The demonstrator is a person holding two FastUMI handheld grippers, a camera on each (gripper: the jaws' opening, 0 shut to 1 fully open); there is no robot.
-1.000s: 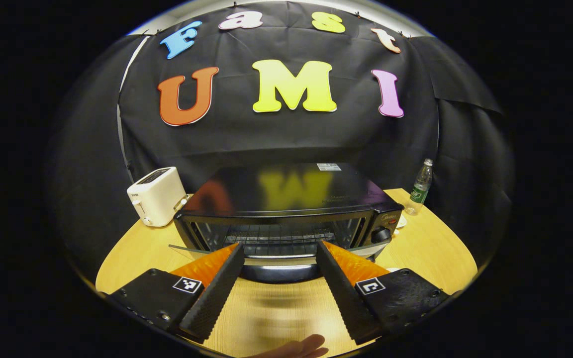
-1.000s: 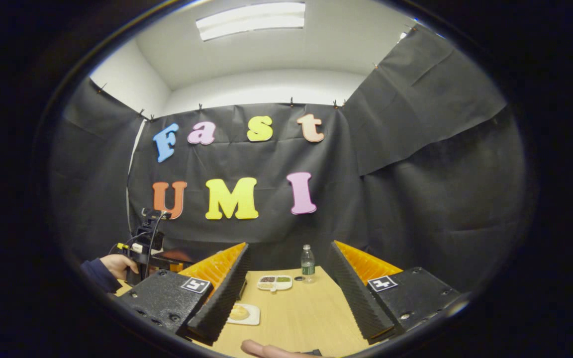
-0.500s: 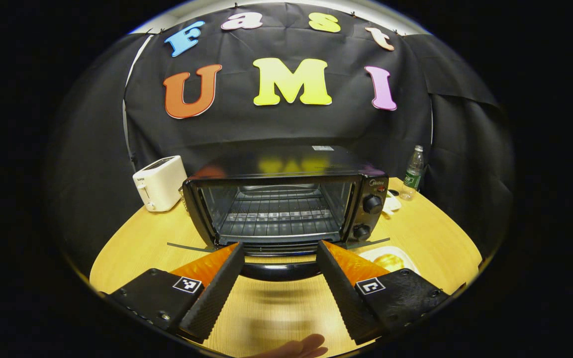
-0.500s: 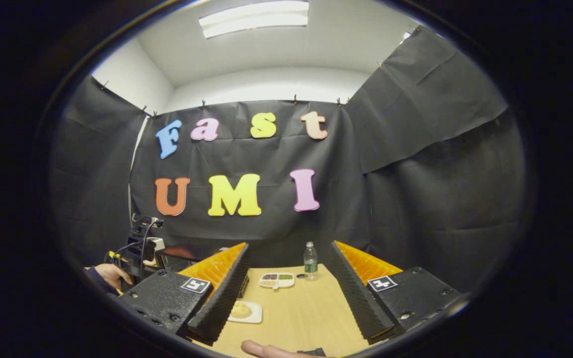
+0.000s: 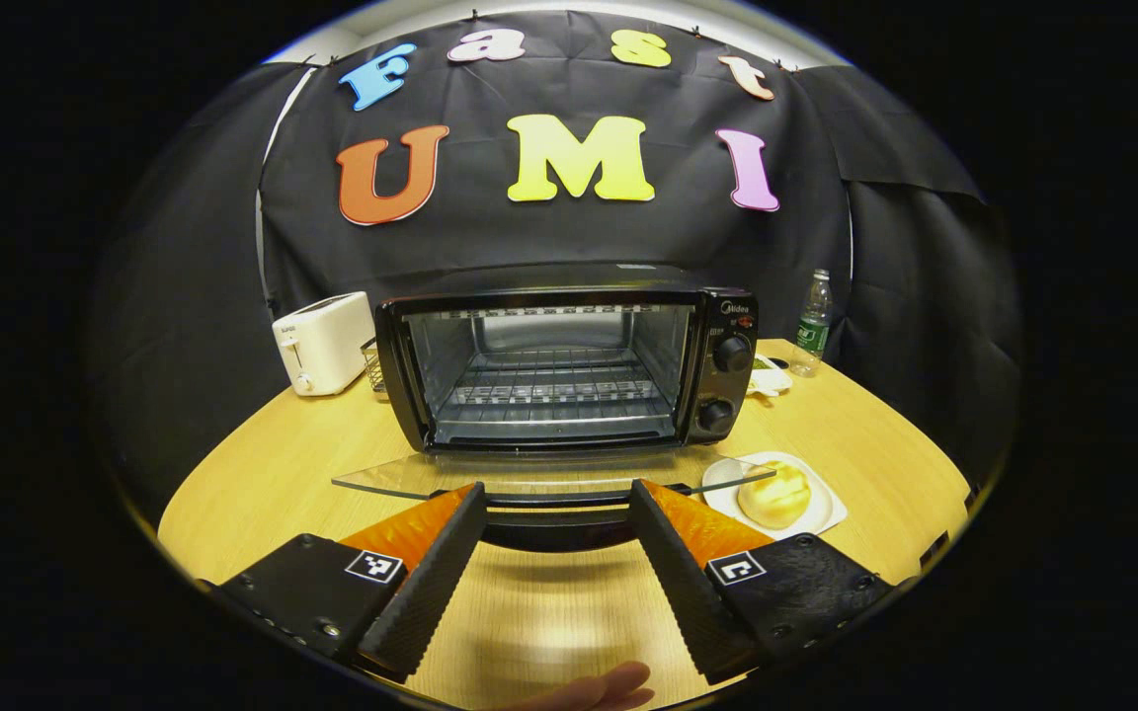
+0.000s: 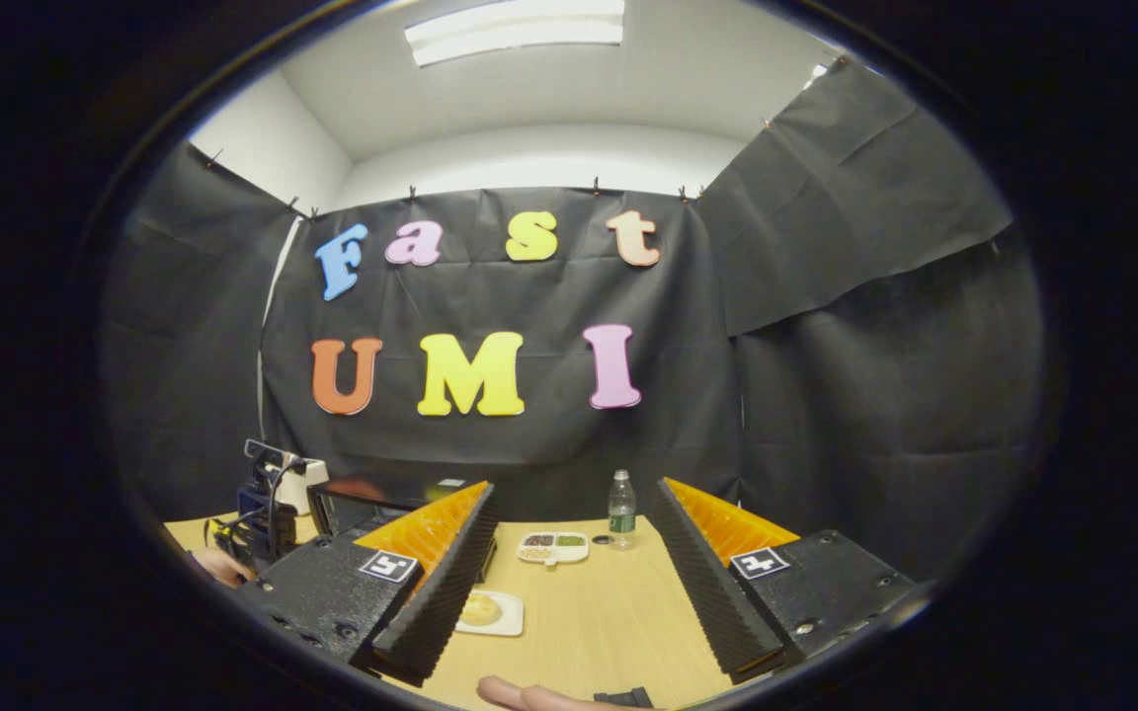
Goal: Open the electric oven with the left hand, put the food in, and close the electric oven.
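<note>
The black electric oven point(image 5: 569, 365) stands on the wooden table with its glass door point(image 5: 401, 479) folded down flat; the wire rack inside is bare. The door's dark handle point(image 5: 554, 523) lies between the tips of my left gripper point(image 5: 557, 491), whose fingers stand wide apart, so it is open. A round bun point(image 5: 774, 494) sits on a white plate point(image 5: 821, 515) just right of the door. In the right gripper view my right gripper point(image 6: 572, 489) is open above the table, with the bun point(image 6: 478, 609) by its left finger and the oven point(image 6: 371, 499) to the left.
A white toaster point(image 5: 322, 341) stands left of the oven. A water bottle point(image 5: 811, 321) and a small divided dish point(image 6: 551, 546) are at the table's far right. A hand point(image 6: 218, 565) holds the left gripper at the lower left of the right gripper view.
The oven door has swung down from part-open to flat. My left gripper has dropped and drawn back with the handle between its fingers. The right gripper has barely moved.
</note>
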